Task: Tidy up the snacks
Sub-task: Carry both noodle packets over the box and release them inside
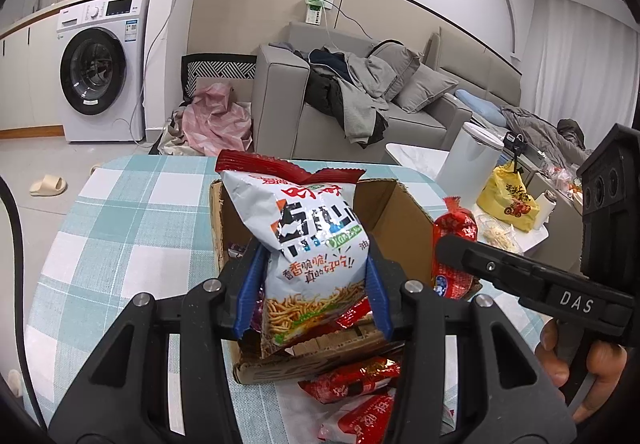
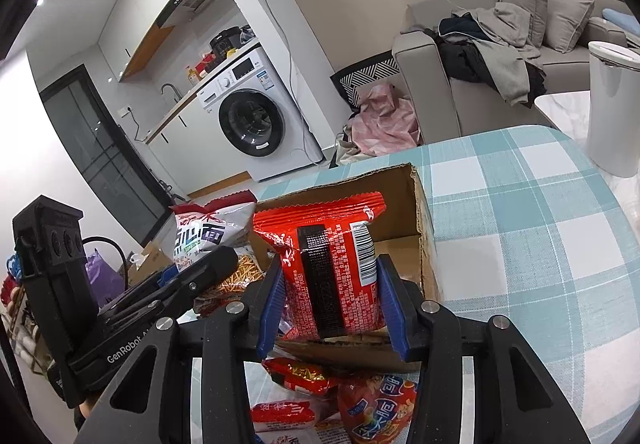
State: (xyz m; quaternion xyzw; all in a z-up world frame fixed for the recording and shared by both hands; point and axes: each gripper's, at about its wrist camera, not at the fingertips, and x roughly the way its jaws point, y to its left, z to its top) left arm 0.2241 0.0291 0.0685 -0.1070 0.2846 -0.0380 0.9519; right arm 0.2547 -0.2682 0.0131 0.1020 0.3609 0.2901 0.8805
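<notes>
Gripping a white noodle-snack bag (image 1: 312,256) between its blue pads (image 1: 250,290), the left claw (image 1: 314,296) holds the packet upright over the open cardboard box (image 1: 394,204), the bag's lower edge down inside the box near its front wall. The pads press in on both sides of the bag, narrowed to its width. In the right wrist view the right claw (image 2: 332,304) is likewise closed on a red snack packet (image 2: 332,264), back side and barcode facing the camera, its blue pads (image 2: 390,304) tight against either edge; the packet stands upright at the front of the same cardboard box (image 2: 422,204), but whether it touches the bottom cannot be told. The box sits on a tabletop (image 1: 112,228) covered in teal-and-white check cloth. Just in front of the box, nearer the cameras, several more red packets (image 1: 352,380) lie loose on the cloth, along with a red bag with blue and yellow print (image 2: 378,410). Beyond the tabletop are a washing machine (image 1: 100,68), a grey sofa (image 1: 288,100) heaped with clothes, and a white bin (image 2: 612,108).
</notes>
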